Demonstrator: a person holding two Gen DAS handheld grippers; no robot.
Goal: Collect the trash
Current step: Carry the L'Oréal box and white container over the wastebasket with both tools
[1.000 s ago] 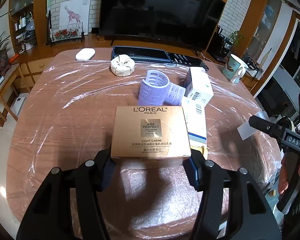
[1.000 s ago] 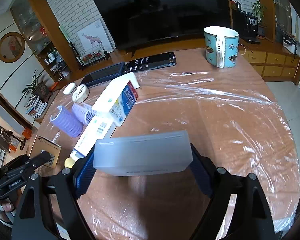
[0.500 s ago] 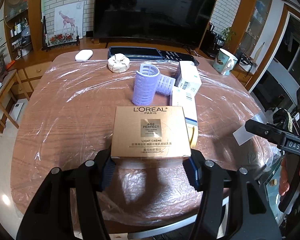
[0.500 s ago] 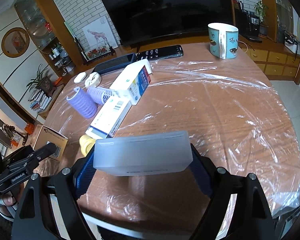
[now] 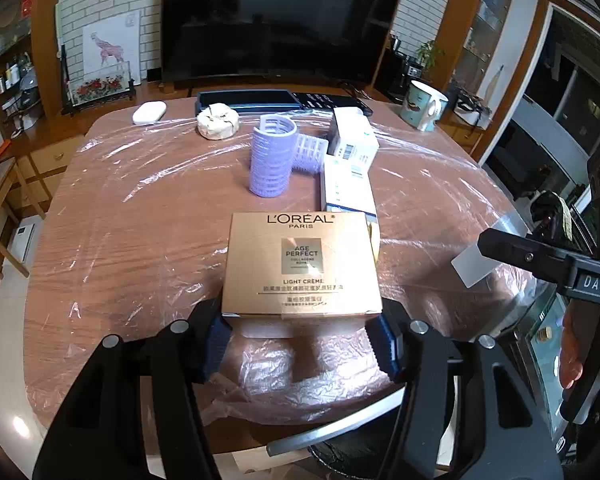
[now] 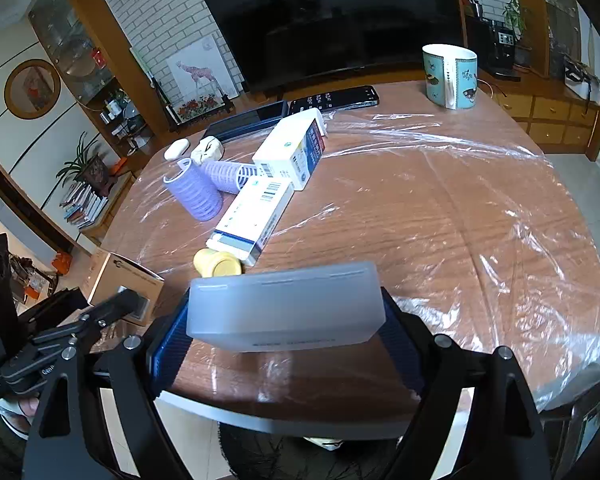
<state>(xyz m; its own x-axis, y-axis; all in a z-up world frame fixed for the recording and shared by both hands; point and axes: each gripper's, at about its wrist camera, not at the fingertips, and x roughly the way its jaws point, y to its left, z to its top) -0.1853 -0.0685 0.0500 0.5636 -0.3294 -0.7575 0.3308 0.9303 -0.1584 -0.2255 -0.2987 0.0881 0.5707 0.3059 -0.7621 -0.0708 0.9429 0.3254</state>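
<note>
My left gripper [image 5: 302,338] is shut on a gold L'Oréal cream box [image 5: 302,264], held above the near edge of the table. A frosted white plastic case [image 6: 284,306] sits clamped between the blue pads of my right gripper [image 6: 286,346], also over the near table edge. From the right wrist view the gold box [image 6: 120,282] and the left gripper [image 6: 100,312] show at the lower left. On the table lie two purple hair rollers [image 5: 274,160], two white medicine boxes [image 5: 352,136], a small yellow cap [image 6: 218,264] and a crumpled white wad [image 5: 218,122].
The round wooden table [image 5: 140,232] is covered with clear plastic film. A teal mug [image 6: 452,76], a dark remote [image 6: 336,100], a dark tablet [image 5: 244,98] and a white case [image 5: 150,112] stand at the far side. A television is behind. A person's hand [image 5: 580,344] holds the right gripper.
Both grippers have drawn back toward the near table edge with their loads; the table items look farther away. The grips are unchanged.
</note>
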